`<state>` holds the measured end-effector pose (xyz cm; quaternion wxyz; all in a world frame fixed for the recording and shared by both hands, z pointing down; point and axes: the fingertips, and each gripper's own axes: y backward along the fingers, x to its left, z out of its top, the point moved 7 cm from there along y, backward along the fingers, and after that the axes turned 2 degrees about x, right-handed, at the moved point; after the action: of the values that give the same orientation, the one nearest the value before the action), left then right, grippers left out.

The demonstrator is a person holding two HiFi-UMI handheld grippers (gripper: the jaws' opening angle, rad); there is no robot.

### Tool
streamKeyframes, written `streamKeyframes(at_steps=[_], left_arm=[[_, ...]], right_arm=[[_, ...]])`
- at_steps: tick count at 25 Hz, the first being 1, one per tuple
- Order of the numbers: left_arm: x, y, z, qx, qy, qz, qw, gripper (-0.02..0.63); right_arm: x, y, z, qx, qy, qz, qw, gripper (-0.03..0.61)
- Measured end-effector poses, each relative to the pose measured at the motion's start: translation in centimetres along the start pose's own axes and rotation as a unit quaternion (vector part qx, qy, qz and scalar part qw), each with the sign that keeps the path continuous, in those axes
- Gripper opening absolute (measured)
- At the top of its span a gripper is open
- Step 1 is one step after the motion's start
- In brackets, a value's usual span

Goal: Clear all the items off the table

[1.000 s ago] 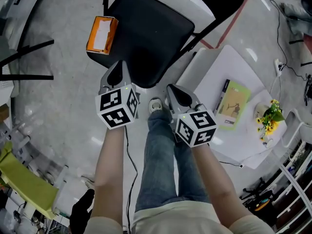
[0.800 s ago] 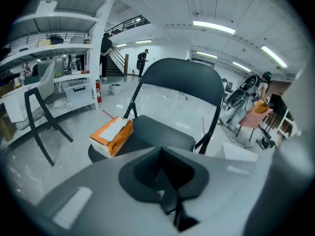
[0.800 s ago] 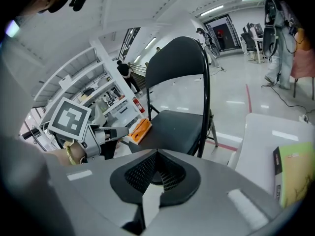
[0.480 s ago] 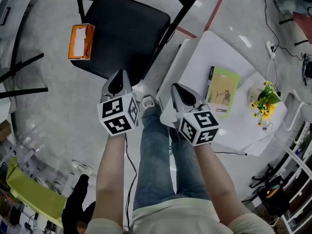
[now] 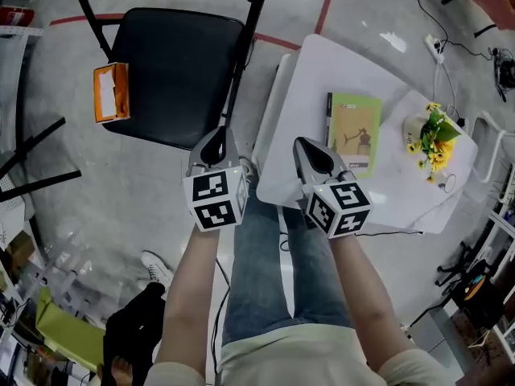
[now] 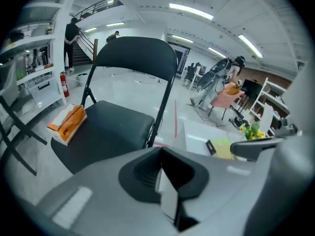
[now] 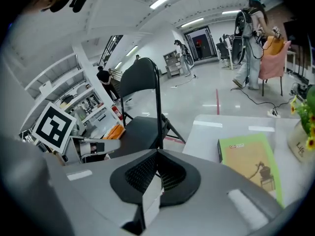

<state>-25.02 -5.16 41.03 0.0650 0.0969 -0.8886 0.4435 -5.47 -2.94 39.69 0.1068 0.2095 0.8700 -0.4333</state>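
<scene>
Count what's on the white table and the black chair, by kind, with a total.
Book: 1, on the table
Pot of flowers: 1, on the table
Orange box: 1, on the chair
Total: 3

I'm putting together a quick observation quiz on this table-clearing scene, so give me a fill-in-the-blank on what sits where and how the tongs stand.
1. The orange box lies on the seat of the black folding ____.
2. On the white table, the green book lies beside a pot of ____ flowers.
3. The left tongs and the right tongs are both ____, with nothing between them.

Missing words: chair; yellow; shut.
</scene>
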Motion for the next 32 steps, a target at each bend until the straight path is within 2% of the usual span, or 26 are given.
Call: streamKeyframes(at_steps=[6,13,18,23,26,29,32], left_arm=[[-3.3,-1.1,-1.0,0.031,-0.032,-0.045,0.9980,0.008],[-7.4,-2.3,-2.2,0.069,-0.083,-0.096,0.9895,0.009],[-10.4,-3.0,-3.3,0.095,-0.086,-0.148,0.9806,0.009],[-13.0,-3.5,-4.8,0.115,-0.103,-0.166,0.9739,0.011],[-14.1,-3.7,-5.7,0.128,-0.100,-0.173,0.9715,0.023],[-14.8,-4.0,-6.6,0.133,-0.104,-0.171,0.9707,0.023],[-15.4,-4.4,-7.5,0.138,-0.116,-0.164,0.9699,0.018]], right_arm=[[-2.6,1.6,-0.8,-0.010,-0.026,-0.043,0.999,-0.002],[-5.9,3.8,-2.1,-0.025,-0.056,-0.097,0.993,-0.002],[-8.9,6.0,-3.4,-0.028,-0.073,-0.132,0.988,-0.002],[-12.6,8.2,-4.6,-0.014,-0.073,-0.156,0.985,0.035],[-15.3,8.7,-5.2,0.001,-0.070,-0.167,0.984,0.086],[-17.8,8.8,-5.8,0.018,-0.074,-0.180,0.981,0.085],[-19.9,8.7,-6.1,0.031,-0.070,-0.199,0.977,0.031]])
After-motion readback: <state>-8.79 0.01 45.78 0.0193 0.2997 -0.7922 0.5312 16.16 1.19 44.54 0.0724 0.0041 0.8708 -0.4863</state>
